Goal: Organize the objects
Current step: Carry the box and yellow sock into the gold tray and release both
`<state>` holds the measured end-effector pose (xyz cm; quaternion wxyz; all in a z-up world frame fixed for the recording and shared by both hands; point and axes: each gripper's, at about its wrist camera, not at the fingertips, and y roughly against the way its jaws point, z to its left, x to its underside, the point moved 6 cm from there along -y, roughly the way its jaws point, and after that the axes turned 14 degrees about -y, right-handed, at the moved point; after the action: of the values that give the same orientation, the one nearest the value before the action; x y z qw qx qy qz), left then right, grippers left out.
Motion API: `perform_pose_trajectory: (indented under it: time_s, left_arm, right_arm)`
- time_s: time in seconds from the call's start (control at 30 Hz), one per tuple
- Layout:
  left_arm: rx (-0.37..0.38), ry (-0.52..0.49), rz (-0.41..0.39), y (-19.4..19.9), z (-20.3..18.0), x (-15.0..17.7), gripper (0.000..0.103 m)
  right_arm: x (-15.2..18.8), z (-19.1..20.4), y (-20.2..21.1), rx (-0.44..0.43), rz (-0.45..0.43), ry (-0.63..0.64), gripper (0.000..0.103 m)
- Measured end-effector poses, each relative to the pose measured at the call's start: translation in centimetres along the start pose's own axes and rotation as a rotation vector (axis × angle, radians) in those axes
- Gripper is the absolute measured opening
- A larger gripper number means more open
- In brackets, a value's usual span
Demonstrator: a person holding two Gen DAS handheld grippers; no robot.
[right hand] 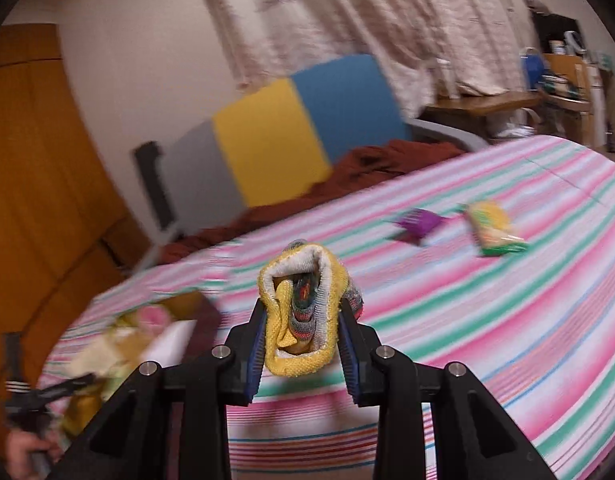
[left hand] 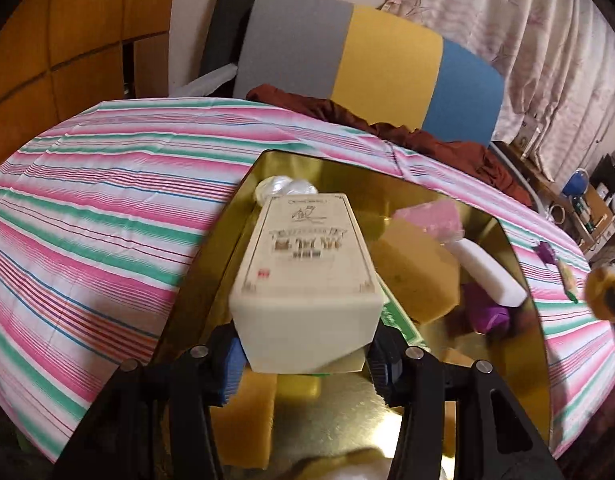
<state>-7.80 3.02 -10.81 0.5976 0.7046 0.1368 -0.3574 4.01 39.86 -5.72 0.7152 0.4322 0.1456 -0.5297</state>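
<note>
My left gripper (left hand: pixel 307 364) is shut on a cream rectangular box (left hand: pixel 307 276) with printed lettering, held above a gold tin tray (left hand: pixel 339 404). The tray holds yellow sponges (left hand: pixel 415 268), a pink item (left hand: pixel 431 216), a white bar (left hand: pixel 491 276), a purple item (left hand: pixel 487 312) and a white shell-like piece (left hand: pixel 283 188). My right gripper (right hand: pixel 303 344) is shut on a rolled yellow cloth (right hand: pixel 303 312) with a striped sock inside, held above the striped bedspread (right hand: pixel 467 320). The tray shows blurred at the left of the right wrist view (right hand: pixel 155 340).
A purple packet (right hand: pixel 419 222) and a yellow-green snack packet (right hand: pixel 493 230) lie on the bedspread to the right. A grey, yellow and blue cushion (left hand: pixel 347 60) and a dark red cloth (left hand: pixel 407 132) sit at the far side. Curtains and cluttered shelves stand behind.
</note>
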Motion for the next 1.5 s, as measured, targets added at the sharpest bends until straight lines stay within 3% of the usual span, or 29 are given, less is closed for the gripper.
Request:
perform_pose_trajectory:
  time_s: [0.07,0.13,0.27,0.3,0.47,0.6,0.77,0.9,1.33,1.5]
  left_arm:
    - [-0.021,-0.005,0.020,-0.4,0.1,0.2,0.058]
    - [-0.027,0.018,0.022,-0.1,0.3,0.4,0.072]
    - [0.002,0.087,-0.027,2.2,0.3,1.4,0.098]
    - [0.001,0.107,-0.055,3.1,0.4,1.7,0.100]
    - [-0.026,0.153,-0.132,5.9,1.2,2.1,0.101]
    - [-0.029,0.166,-0.139,6.7,1.3,2.1,0.102]
    - [-0.029,0.170,-0.144,7.1,1.1,2.3,0.102]
    - [-0.015,0.179,-0.136,7.0,0.9,2.6,0.102]
    - [0.047,0.138,-0.119,7.2,-2.9,2.4,0.103]
    - [0.091,0.091,-0.107,7.2,-5.5,2.1,0.103]
  right_arm:
    - [0.7,2.6,0.3,-0.068,0.029,0.017,0.032]
    - [1.7,5.4,0.6,-0.139,0.070,0.047,0.032]
    - [4.7,9.6,0.6,-0.219,0.165,0.125,0.032]
    - [5.5,10.4,0.4,-0.228,0.192,0.145,0.032]
    - [9.0,12.5,-1.2,-0.206,0.279,0.229,0.032]
    - [11.4,13.5,-3.0,-0.183,0.325,0.275,0.032]
    - [12.2,13.3,-4.3,-0.043,0.322,0.351,0.038]
    - [11.8,13.1,-4.2,-0.001,0.290,0.373,0.047]
    - [9.7,10.7,-2.6,-0.019,0.255,0.259,0.047]
    - [8.5,8.4,-2.6,0.030,0.236,0.217,0.047]
